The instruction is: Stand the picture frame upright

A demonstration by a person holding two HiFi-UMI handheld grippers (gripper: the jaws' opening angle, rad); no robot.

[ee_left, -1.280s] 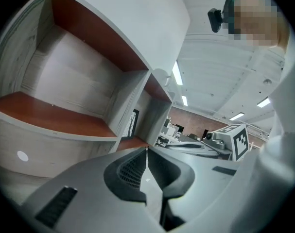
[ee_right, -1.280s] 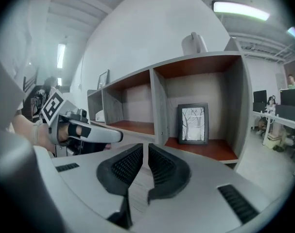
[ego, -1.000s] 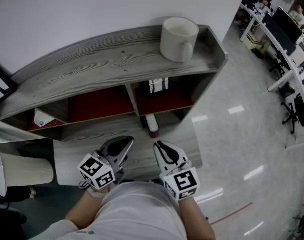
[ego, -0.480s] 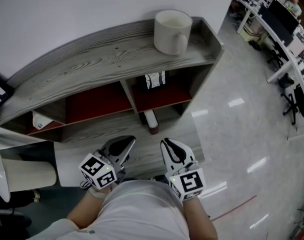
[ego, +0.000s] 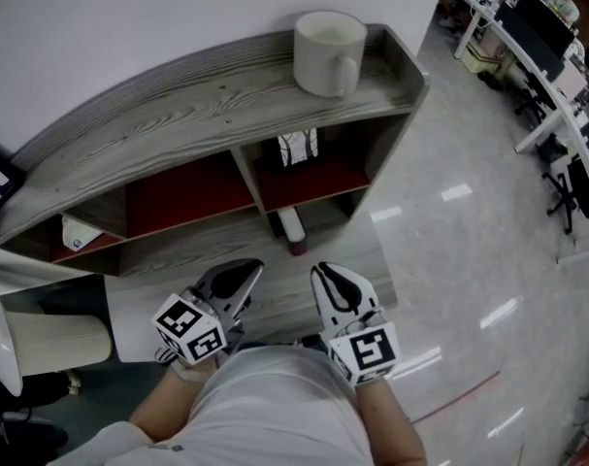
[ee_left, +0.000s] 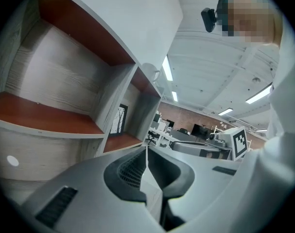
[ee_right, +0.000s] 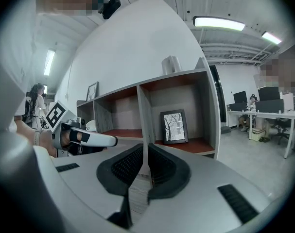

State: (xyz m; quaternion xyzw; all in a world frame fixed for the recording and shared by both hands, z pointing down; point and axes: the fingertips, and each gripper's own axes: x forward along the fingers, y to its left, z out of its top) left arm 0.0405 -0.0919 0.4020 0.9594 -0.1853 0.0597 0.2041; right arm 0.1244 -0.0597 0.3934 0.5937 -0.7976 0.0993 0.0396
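The picture frame (ego: 300,147), dark-edged with a tree print, stands upright in the right compartment of the grey shelf unit (ego: 178,105). It shows straight ahead in the right gripper view (ee_right: 175,126) and edge-on in the left gripper view (ee_left: 119,120). My left gripper (ego: 245,270) and right gripper (ego: 322,276) are held side by side near my body, over the low shelf board, well short of the frame. Both are shut with nothing between the pads (ee_left: 146,152) (ee_right: 145,152).
A white mug (ego: 328,53) stands on the shelf top at the right. A small red-capped bottle (ego: 294,233) lies on the low board below the divider. A white object (ego: 81,233) sits in the left compartment. Office desks (ego: 546,56) stand far right; a pale chair (ego: 42,333) is at my left.
The head view has drifted a little, so the shelf sits slightly higher in the picture. Both grippers stay shut and in nearly the same place.
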